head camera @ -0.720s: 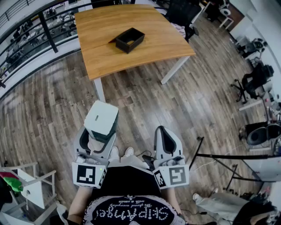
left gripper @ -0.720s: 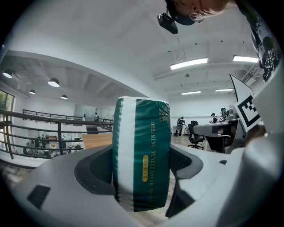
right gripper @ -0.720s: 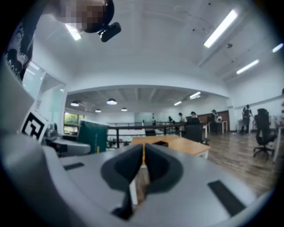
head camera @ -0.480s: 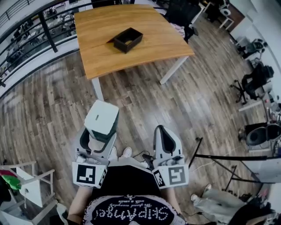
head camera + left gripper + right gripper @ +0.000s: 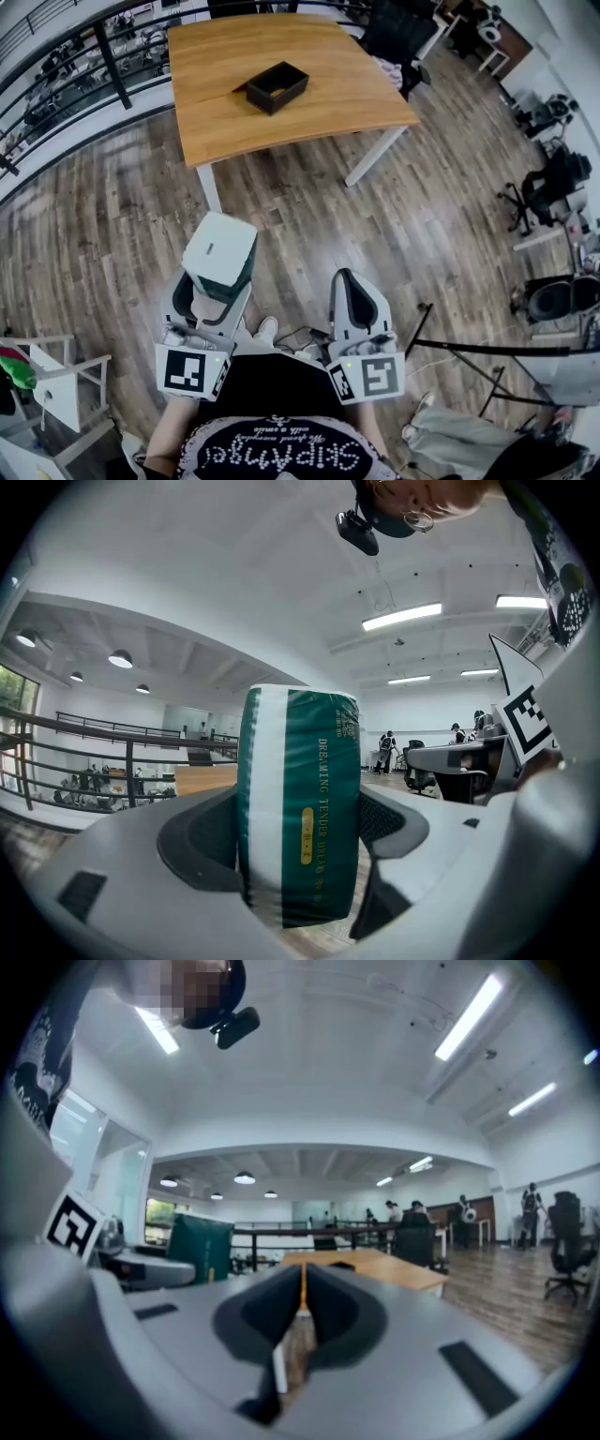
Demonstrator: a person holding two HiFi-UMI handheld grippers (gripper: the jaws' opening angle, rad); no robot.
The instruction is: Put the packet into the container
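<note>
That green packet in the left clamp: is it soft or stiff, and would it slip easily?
Probably soft and squashy: the packet bulges with rounded edges between the left gripper's jaws. It is likely light for its bulk, since it stands upright in that side grip without sagging. Its shiny wrap may be a little slippery.

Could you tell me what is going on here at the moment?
A person stands on a wooden floor, some way back from a wooden table, with a gripper in each hand. The left gripper is clamped on a green and white packet, held out in front. The right gripper is shut, with nothing between its jaws. A black container sits open on the table ahead, and the packet has not yet gone into it.
</note>
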